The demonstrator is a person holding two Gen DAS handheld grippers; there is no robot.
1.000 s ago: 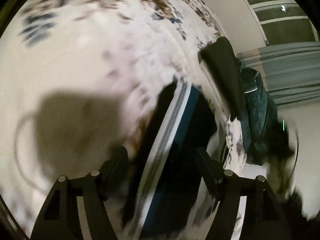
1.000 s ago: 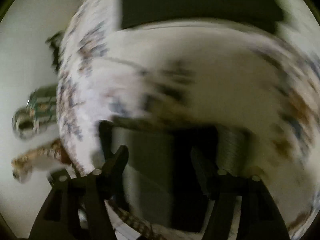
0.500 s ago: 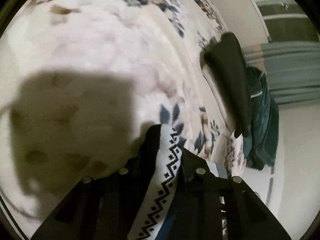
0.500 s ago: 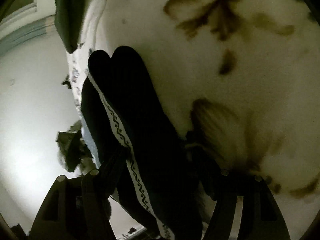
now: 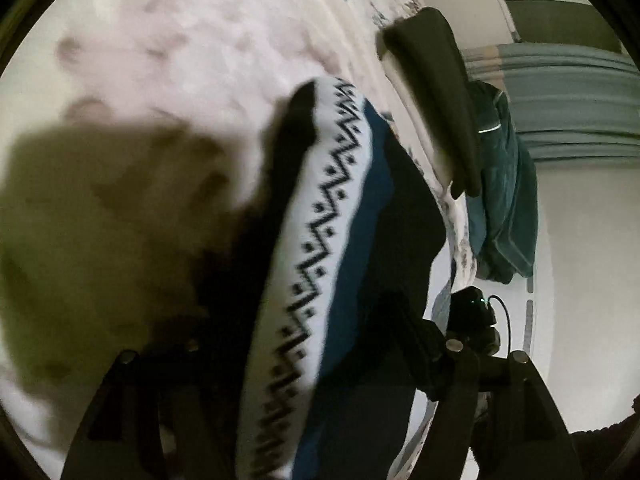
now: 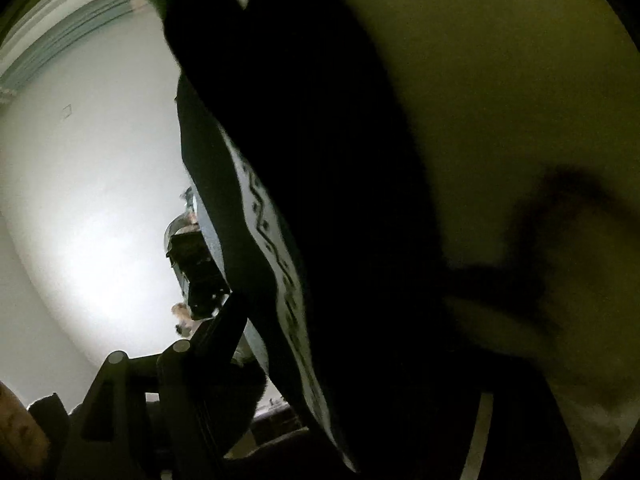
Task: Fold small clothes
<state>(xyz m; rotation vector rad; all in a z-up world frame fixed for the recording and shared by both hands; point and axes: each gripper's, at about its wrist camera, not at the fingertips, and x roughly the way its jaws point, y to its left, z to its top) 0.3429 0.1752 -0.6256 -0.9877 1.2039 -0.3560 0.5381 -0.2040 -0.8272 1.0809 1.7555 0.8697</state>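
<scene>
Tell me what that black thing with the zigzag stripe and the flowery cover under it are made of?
The sock looks like knitted yarn, matte: its zigzag band seems worked into the fabric. The cover looks like soft, fuzzy fleece with a dimpled nap and a printed floral pattern, though blur leaves that uncertain.

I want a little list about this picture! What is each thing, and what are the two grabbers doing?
garment: dark knit piece with a white zigzag band and a blue stripe
surface: pale flowered blanket
left gripper: fingers spread, the garment lying between them
right gripper: garment fills the space between its fingers; grip too dark to judge
nearby: a dark folded cloth at the blanket's edge, a teal garment hanging beyond it
picture quality: dim and blurred
</scene>
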